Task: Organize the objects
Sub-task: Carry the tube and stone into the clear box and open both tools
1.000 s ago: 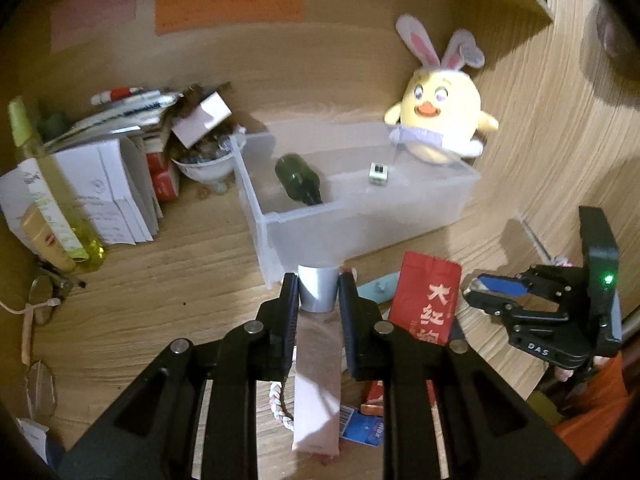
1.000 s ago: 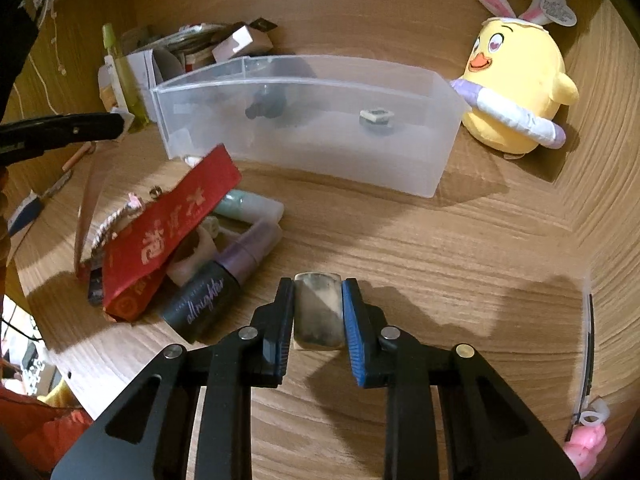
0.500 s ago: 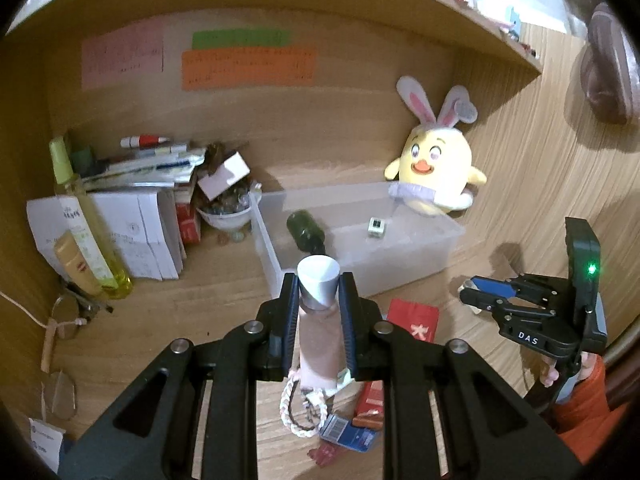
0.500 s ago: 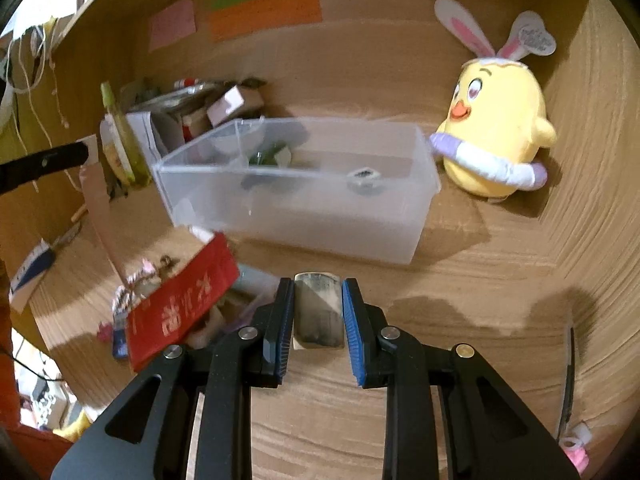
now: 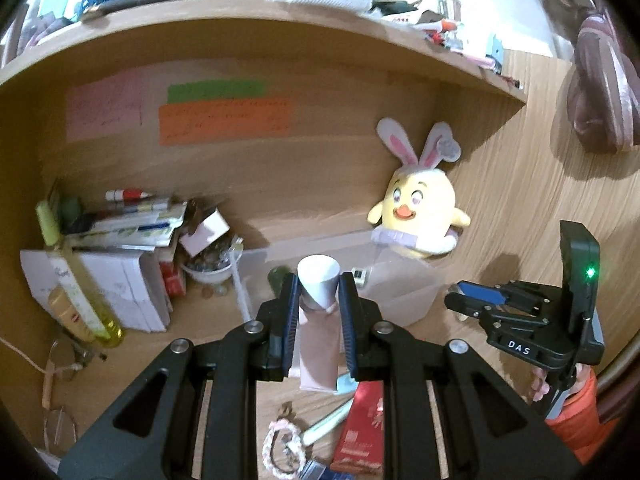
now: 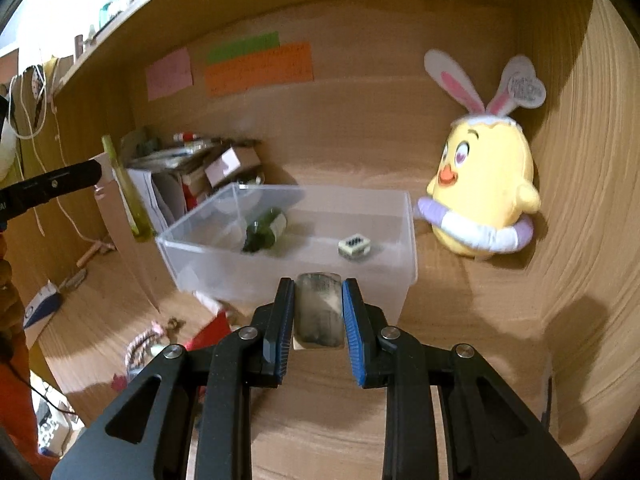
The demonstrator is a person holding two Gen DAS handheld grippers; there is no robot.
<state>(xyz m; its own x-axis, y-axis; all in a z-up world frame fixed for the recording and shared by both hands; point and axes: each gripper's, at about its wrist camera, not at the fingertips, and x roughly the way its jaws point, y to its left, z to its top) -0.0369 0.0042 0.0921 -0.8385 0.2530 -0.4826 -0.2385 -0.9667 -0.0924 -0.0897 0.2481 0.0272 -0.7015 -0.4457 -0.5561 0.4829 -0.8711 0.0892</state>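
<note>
The left gripper (image 5: 318,296) is clamped on a pale pink tube (image 5: 317,350) with a white cap, held above the desk in front of the clear plastic bin (image 6: 404,240); only the left wrist view shows the cluttered shelf (image 5: 280,36) above the bin. The right gripper (image 6: 319,312) grips a small greyish block (image 6: 319,312) just in front of the bin. Only the right wrist view looks into the bin, where a dark green bottle (image 6: 266,230) and a small die-like piece (image 6: 354,246) lie apart; the yellow plush chick (image 6: 484,196) sits right of it.
</note>
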